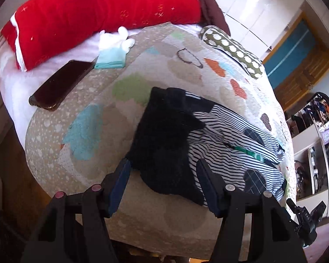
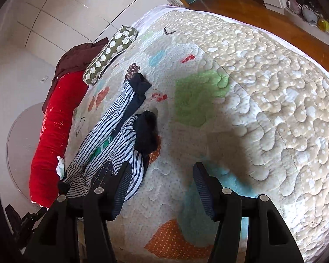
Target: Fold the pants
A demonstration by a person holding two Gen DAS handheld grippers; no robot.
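1. The left claw (image 1: 162,175) hangs wide open over the near end of the pants (image 1: 226,144), gripping nothing.
2. The right claw (image 2: 161,180) is open too, its left finger at the pants' edge, over bare quilt (image 2: 274,87).
3. The striped pants lie crumpled on the quilt, a black piece (image 1: 164,135) bunched on top.
4. Beyond them sit a red pillow (image 1: 94,19), a phone (image 1: 59,85), a spotted cushion (image 1: 232,50) and a white glove (image 1: 122,38) on a folded cloth (image 1: 110,57).

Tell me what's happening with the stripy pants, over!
Left hand-held gripper open, right hand-held gripper open, both empty. Striped pants rumpled on quilt, unfolded. Black garment lying over pants.
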